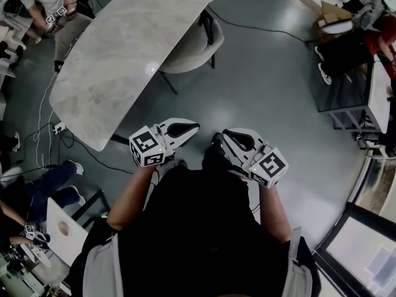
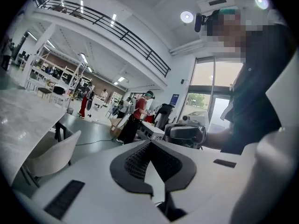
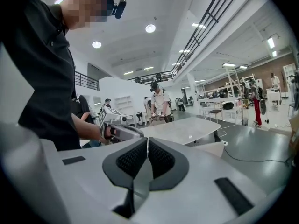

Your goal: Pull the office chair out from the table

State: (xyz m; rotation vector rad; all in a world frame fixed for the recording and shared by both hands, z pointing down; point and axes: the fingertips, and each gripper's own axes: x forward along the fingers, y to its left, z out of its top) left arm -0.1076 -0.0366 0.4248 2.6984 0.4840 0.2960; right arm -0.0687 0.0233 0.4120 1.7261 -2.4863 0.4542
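A pale office chair [image 1: 197, 42] is tucked in at the far right side of the marble table [image 1: 124, 54]. I stand a few steps short of both, holding the grippers in front of my body. My left gripper [image 1: 195, 127] and my right gripper [image 1: 224, 136] point toward each other, both shut with nothing between the jaws, and neither touches the chair. In the left gripper view the chair [image 2: 50, 154] stands beside the table [image 2: 18, 120] at the left, with the right gripper [image 2: 185, 134] straight ahead past the left gripper [image 2: 150, 143]. The right gripper view shows its own right gripper [image 3: 147, 142], the left gripper [image 3: 112, 128] and the table [image 3: 182, 129].
Cables [image 1: 55, 129] run over the floor by the table's near end and another cable [image 1: 260, 26] behind the chair. A dark desk [image 1: 346, 88] and a cardboard box [image 1: 331, 11] stand at the right. People sit at the left edges [image 1: 37, 193] and top left [image 1: 55, 2].
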